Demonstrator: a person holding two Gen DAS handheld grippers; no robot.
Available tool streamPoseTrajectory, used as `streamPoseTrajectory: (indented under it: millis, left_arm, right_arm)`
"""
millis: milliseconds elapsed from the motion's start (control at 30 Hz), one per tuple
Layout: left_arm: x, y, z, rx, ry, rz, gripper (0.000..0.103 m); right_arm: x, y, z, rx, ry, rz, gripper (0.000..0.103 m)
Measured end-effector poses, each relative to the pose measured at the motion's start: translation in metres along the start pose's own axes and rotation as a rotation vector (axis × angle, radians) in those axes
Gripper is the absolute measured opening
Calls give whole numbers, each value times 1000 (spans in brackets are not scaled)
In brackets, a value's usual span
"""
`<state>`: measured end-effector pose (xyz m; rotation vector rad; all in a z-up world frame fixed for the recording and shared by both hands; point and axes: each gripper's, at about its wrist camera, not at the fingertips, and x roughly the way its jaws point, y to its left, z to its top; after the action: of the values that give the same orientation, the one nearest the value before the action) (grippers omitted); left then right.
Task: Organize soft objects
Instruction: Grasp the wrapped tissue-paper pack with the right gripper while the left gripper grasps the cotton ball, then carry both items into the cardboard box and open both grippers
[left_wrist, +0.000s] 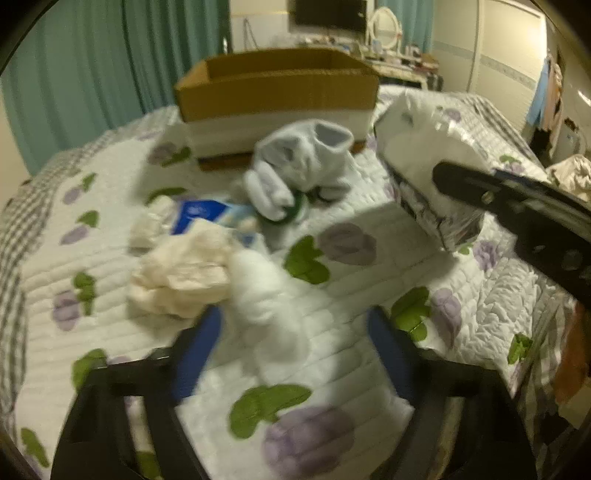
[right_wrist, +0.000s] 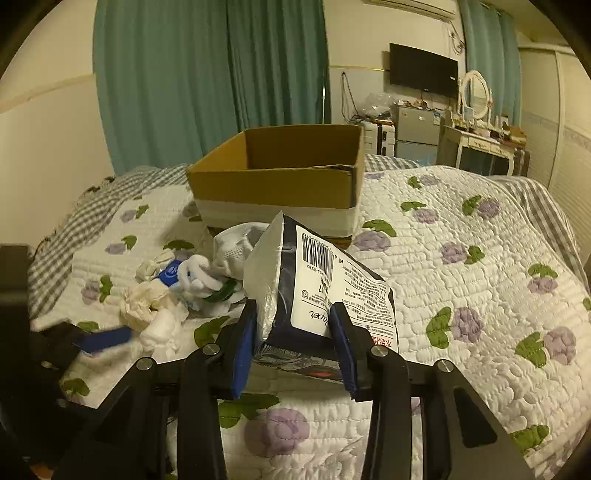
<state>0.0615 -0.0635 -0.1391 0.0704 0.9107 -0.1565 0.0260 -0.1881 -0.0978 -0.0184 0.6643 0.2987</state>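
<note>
My right gripper (right_wrist: 295, 325) is shut on a soft tissue pack (right_wrist: 325, 280), dark blue and white with a barcode, tilted above the quilt. The left wrist view has the same pack (left_wrist: 417, 155) at the right, with a black finger (left_wrist: 465, 188) of the right gripper on it. My left gripper (left_wrist: 295, 321) stands open low over the quilt. A white cotton wad (left_wrist: 262, 291) lies between its blue fingers (left_wrist: 205, 343), by the left one and apart from the right. Beside the wad lie a cream crumpled cloth (left_wrist: 177, 273), a blue packet (left_wrist: 195, 216) and pale rolled socks (left_wrist: 299, 162).
An open cardboard box (right_wrist: 273, 184) stands on the bed behind the pile. The flowered quilt (right_wrist: 461, 295) spreads out to the right. Teal curtains, a wall screen and a dressing table with a mirror stand beyond the bed.
</note>
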Motion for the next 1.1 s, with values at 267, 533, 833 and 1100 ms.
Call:
streamPoseTrajectory:
  millis: [267,533,833,1100]
  left_arm:
    - [-5,2,-2,25,-22,-3,18]
    - [-36,7,4,20,-100,-32,13]
    - [-83,17,63,44,-251,-39,13]
    - [-79,31,152,80,-363,-35,14]
  right_arm:
    - [-7,-9,2,36,-9,34,38]
    - [-34,1,9,2,-55,32,38]
    - [-58,3,64,-14,-154,98,38]
    - [-48,5,165,-61,-267,175,38]
